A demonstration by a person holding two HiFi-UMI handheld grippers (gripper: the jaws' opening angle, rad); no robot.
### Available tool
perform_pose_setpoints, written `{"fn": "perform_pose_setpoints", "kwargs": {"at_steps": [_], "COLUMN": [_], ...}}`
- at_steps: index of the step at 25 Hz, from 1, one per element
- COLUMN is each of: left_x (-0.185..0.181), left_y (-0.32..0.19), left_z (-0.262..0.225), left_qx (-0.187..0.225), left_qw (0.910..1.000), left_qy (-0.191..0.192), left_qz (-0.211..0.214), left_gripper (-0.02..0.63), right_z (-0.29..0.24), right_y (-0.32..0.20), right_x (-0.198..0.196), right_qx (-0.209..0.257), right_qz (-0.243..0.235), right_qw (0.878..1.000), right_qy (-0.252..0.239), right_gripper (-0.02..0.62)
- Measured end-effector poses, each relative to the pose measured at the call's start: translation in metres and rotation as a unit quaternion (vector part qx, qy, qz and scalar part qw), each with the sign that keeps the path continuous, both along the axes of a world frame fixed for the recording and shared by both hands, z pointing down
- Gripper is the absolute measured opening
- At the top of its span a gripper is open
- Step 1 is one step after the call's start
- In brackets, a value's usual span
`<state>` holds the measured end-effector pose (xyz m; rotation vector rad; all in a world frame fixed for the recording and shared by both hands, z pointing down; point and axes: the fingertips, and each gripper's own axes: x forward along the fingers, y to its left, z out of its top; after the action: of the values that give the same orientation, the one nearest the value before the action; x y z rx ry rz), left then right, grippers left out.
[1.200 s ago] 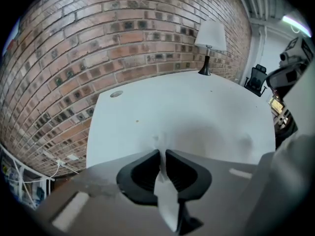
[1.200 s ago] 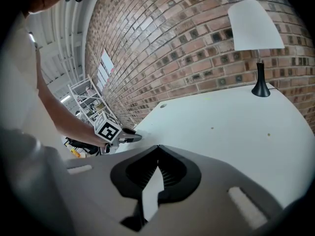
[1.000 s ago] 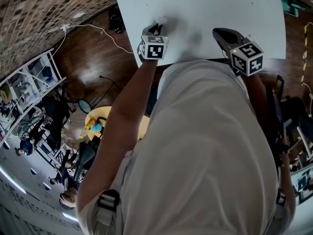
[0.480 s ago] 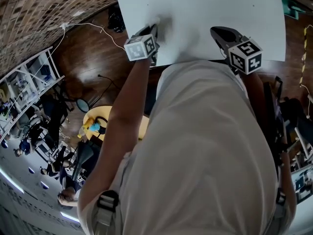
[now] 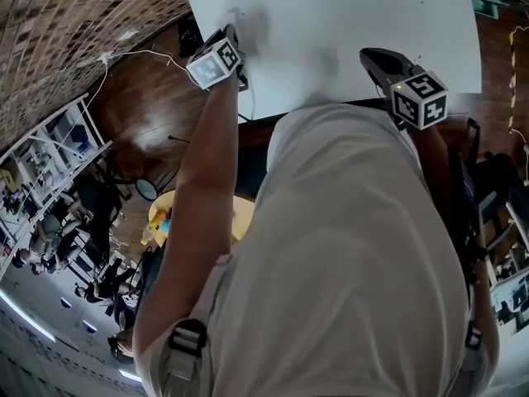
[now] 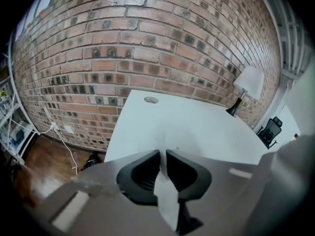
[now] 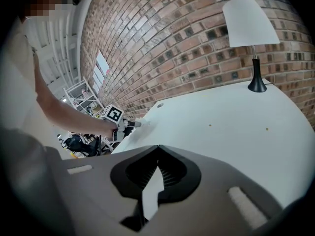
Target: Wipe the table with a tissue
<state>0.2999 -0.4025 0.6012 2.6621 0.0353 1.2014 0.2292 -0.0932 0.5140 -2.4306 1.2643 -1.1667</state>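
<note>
While the left gripper (image 5: 232, 35), jaws pinched on the tissue (image 6: 166, 200), works the left edge of the table (image 5: 372, 15), the right gripper (image 5: 370, 56) hangs closed, empty; wiping seems unfinished.

Lamp (image 7: 248, 21) on far edge of table (image 7: 221, 127), wall (image 6: 147, 43) behind; left tongs (image 5: 233, 30) at its left edge

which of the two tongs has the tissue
The left tongs, at the table's left edge: a white tissue is pinched in them. The right tongs are shut, with no tissue at their tip.
</note>
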Motion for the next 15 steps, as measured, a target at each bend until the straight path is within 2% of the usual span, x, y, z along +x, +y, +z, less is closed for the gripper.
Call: {"fn": "perform_pose_setpoints", "kwargs": {"at_steps": [4,8,12,15], "left_x": [0.021,0.041,0.047,0.047], "left_y": [-0.006,0.005,0.014,0.022], "left_z": [-0.001,0.004,0.013,0.013], "left_qx": [0.032,0.06,0.137,0.154], "left_qw": [0.9994,0.9969,0.9831,0.9742], "left_qy": [0.012,0.006,-0.032,-0.04], "left_qz": [-0.003,0.05,0.117,0.161], "left_gripper": [0.042,0.041,0.04,0.035], "right_z": [0.0,0.001,0.002,0.002], "right_y": [0.013,0.028,0.037,0.035], "right_x": [-0.004,-0.011,-0.014,-0.015], "right_qx": [-0.004,-0.002,0.004,-0.005], "right_qz": [0.026,0.056,0.083,0.08], "right_qw": [1.0,0.998,0.996,0.997], "right_qy": [-0.001,-0.01,-0.021,-0.014], "right_gripper": [0.008,0.008,0.008,0.008]}}
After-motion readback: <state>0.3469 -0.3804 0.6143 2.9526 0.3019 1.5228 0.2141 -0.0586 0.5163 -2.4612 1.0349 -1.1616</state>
